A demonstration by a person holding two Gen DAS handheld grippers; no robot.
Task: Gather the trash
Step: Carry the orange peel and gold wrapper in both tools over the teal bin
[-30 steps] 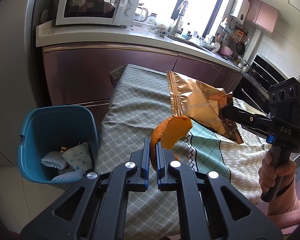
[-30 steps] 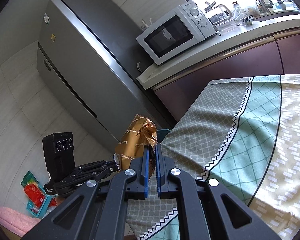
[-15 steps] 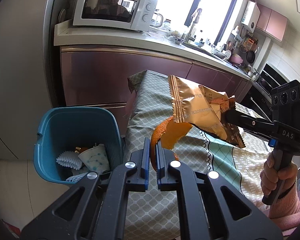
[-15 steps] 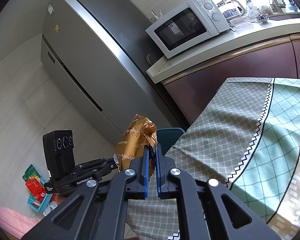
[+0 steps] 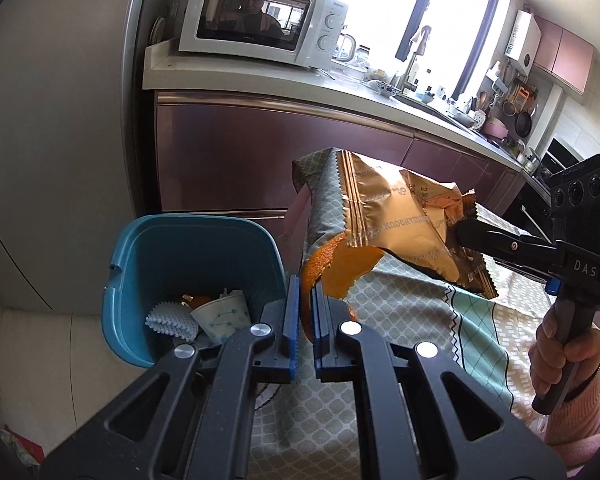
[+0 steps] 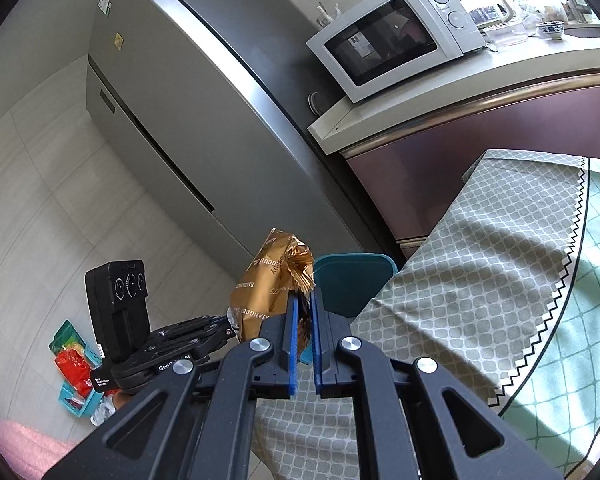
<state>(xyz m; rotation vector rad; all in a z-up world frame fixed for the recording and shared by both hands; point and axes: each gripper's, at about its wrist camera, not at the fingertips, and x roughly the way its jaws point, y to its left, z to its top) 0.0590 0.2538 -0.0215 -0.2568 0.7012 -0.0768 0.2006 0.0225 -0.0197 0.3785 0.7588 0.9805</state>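
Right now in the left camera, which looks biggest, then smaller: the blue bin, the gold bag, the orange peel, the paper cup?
1. blue bin
2. gold bag, though it is nearer the camera, so unsure against the bin
3. orange peel, partly hidden
4. paper cup

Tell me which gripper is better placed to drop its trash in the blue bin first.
Left. The left gripper, shut on the orange peel, sits right beside the blue bin. The right gripper, shut on the gold wrapper, is farther back over the table.

Glossy foil wrapper (image 5: 396, 220); matt plastic bin (image 5: 180, 248).
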